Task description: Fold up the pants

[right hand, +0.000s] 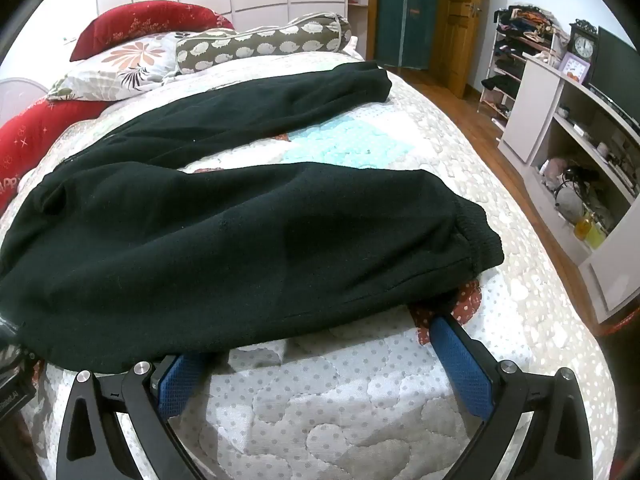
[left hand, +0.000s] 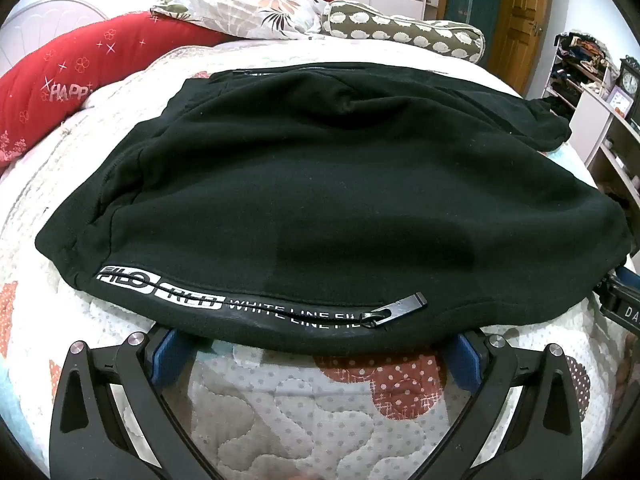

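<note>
Black sweatpants lie spread on a quilted bed, waist end with a white-lettered zip pocket nearest in the left wrist view. My left gripper is open, its blue pads at the near hem, tips partly under the cloth. In the right wrist view the near leg ends in a ribbed cuff; the far leg lies apart behind it. My right gripper is open, blue pads wide apart at the near leg's edge, tips hidden under it.
Red, floral and spotted pillows lie at the head of the bed. The quilt runs to the bed's right edge, with wooden floor and white shelves beyond. The right gripper's body shows at the left view's right edge.
</note>
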Demonstrator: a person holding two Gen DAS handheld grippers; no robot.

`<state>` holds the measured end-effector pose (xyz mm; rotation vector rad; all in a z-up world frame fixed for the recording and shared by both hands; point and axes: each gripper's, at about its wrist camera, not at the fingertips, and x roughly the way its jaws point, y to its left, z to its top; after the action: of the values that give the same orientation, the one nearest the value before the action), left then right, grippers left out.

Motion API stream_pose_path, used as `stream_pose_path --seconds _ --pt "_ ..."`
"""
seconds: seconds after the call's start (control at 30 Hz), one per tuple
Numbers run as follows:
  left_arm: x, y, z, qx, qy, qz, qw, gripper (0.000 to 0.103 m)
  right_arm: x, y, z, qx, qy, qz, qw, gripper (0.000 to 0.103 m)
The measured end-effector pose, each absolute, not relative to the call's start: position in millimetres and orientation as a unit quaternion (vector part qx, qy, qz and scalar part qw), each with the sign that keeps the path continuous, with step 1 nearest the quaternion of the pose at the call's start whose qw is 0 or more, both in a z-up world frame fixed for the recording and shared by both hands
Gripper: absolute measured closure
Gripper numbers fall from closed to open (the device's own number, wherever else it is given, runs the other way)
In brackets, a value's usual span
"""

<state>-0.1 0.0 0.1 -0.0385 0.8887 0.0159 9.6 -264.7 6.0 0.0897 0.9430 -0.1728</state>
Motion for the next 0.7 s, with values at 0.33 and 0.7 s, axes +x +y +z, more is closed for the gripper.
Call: stream_pose_path --seconds 0.33,0.7 --pt "-0.2 4.4 0.0 -0.015 0.43 0.009 0.902 0.0 9.6 -264.7 6.1 0.042 0.453 -0.084 0.886 0.0" --pt "-1.9 -1.0 6.8 -0.001 0.436 0.0 0.9 0.0 9.6 -265.0 6.1 0.043 0.453 -0.084 0.887 0.0"
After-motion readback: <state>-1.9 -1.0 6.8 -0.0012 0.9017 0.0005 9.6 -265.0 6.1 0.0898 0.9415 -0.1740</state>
